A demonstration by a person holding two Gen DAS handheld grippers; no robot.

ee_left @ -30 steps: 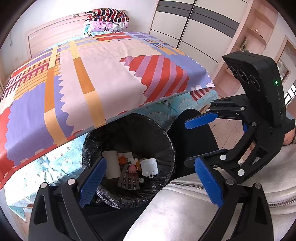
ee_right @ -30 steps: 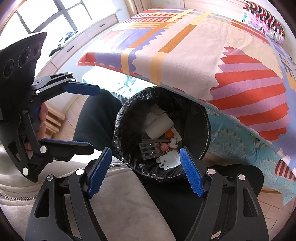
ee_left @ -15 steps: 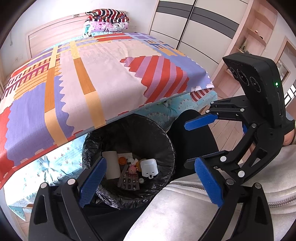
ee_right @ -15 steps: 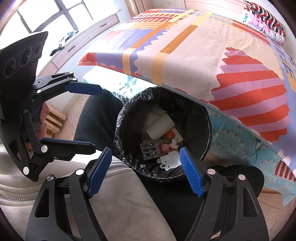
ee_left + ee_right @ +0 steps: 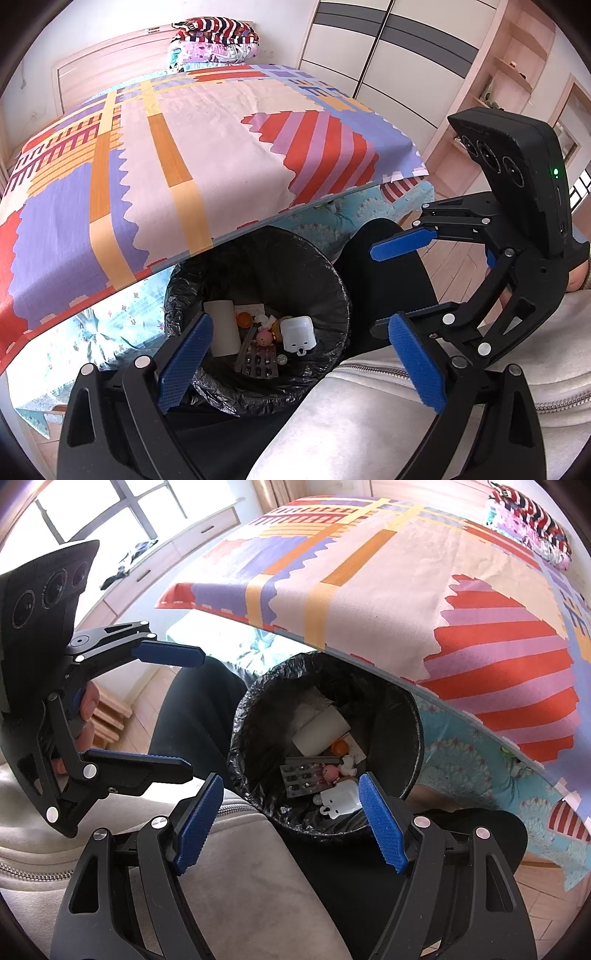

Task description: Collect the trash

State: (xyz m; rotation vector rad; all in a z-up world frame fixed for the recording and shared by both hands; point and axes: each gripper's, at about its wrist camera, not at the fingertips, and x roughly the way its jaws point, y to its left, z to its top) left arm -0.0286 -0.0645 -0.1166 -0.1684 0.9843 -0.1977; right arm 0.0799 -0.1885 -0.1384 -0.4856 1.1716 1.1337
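Observation:
A black-lined trash bin (image 5: 332,280) (image 5: 413,716) stands on the floor against the bed's edge. Inside lie a white paper roll (image 5: 223,326) (image 5: 321,731), a blister pack (image 5: 260,365) (image 5: 304,779), a small pink figure (image 5: 263,336), an orange cap (image 5: 339,746) and a white plastic case (image 5: 297,334) (image 5: 341,799). My left gripper (image 5: 301,363) hangs open above the bin with nothing between its blue pads. My right gripper (image 5: 290,821) is open and empty too, and shows at the right of the left wrist view (image 5: 395,284). The left gripper shows at the left of the right wrist view (image 5: 173,709).
A bed with a colourful patterned cover (image 5: 207,155) (image 5: 388,590) overhangs the bin's far side. A person's dark trouser legs (image 5: 384,266) and grey zipped top (image 5: 240,878) are close on the near side. Wardrobes (image 5: 388,48) stand behind, and a wooden floor (image 5: 136,716) lies beside.

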